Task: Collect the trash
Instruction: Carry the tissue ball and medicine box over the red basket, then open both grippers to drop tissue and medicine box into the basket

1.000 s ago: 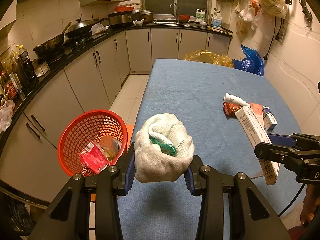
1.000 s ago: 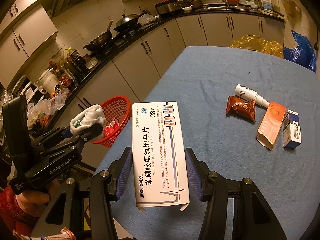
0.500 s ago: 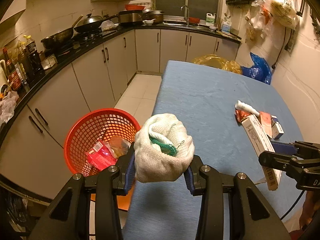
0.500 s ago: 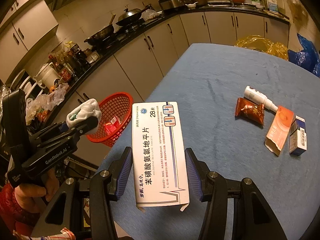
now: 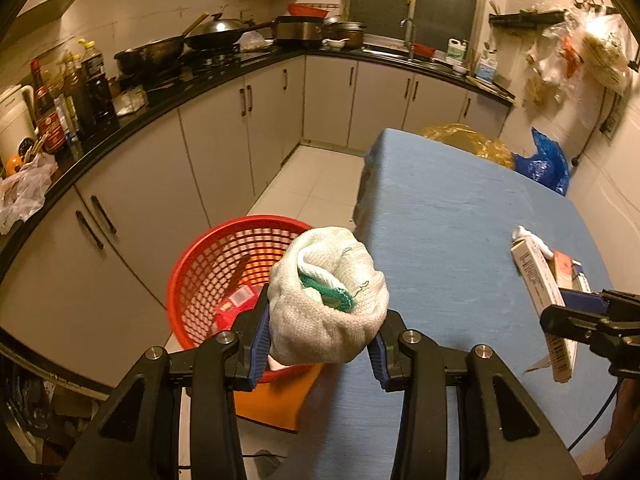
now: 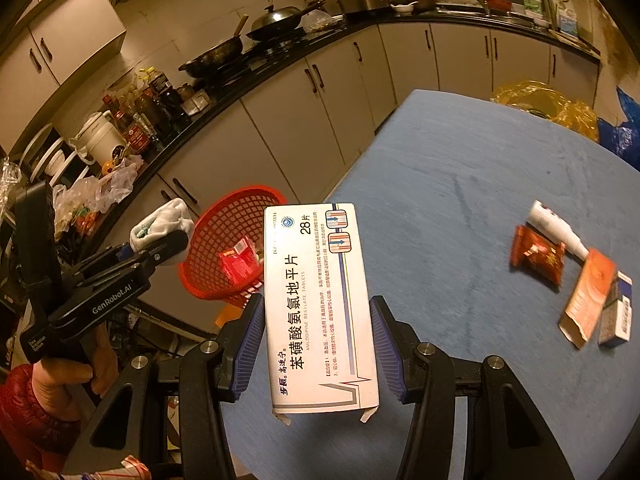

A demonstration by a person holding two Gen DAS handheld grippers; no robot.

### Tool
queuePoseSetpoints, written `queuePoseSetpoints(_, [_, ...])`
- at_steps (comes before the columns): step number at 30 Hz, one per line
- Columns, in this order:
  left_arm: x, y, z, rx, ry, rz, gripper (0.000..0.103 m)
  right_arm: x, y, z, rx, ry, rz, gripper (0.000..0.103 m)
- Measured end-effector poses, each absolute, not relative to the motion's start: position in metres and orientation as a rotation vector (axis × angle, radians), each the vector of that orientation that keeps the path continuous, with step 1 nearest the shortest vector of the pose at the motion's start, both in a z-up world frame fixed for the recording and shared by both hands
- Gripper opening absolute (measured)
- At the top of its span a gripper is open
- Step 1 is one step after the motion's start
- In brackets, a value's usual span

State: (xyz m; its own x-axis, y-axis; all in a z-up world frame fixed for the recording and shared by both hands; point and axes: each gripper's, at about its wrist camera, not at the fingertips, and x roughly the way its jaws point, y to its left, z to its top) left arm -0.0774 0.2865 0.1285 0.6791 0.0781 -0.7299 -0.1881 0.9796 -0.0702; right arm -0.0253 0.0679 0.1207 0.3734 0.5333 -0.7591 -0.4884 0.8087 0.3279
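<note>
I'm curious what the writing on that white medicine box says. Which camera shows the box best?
The right wrist view: the white medicine box faces the camera, clamped in the right gripper, its print legible. The left wrist view shows it only at the right edge, edge-on and partly hidden by the gripper's fingers.

A balled white cloth with a green knit edge hangs above the rim of a red mesh basket that holds a red packet. A white tablet box is upright over the table's near edge. A brown sachet, white tube, orange carton and small box lie clustered on the blue table.
</note>
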Motion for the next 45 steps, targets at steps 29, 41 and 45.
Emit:
queuePoseSetpoints(29, [-0.049, 0.386, 0.085, -0.209, 0.905, 0.162, 0.042, 0.051, 0.221, 0.085, 0.110, 1.098, 0.749, 0.058])
queuePoseSetpoints(41, [-0.056, 0.389, 0.099, -0.235, 0.860, 0.177, 0.071, 0.048, 0.208, 0.104, 0.134, 1.043, 0.730, 0.068])
queuePoseSetpoints(45, [-0.060, 0.379, 0.106, -0.222, 0.837, 0.186, 0.071, 0.042, 0.187, 0.108, 0.152, 1.034, 0.695, 0.068])
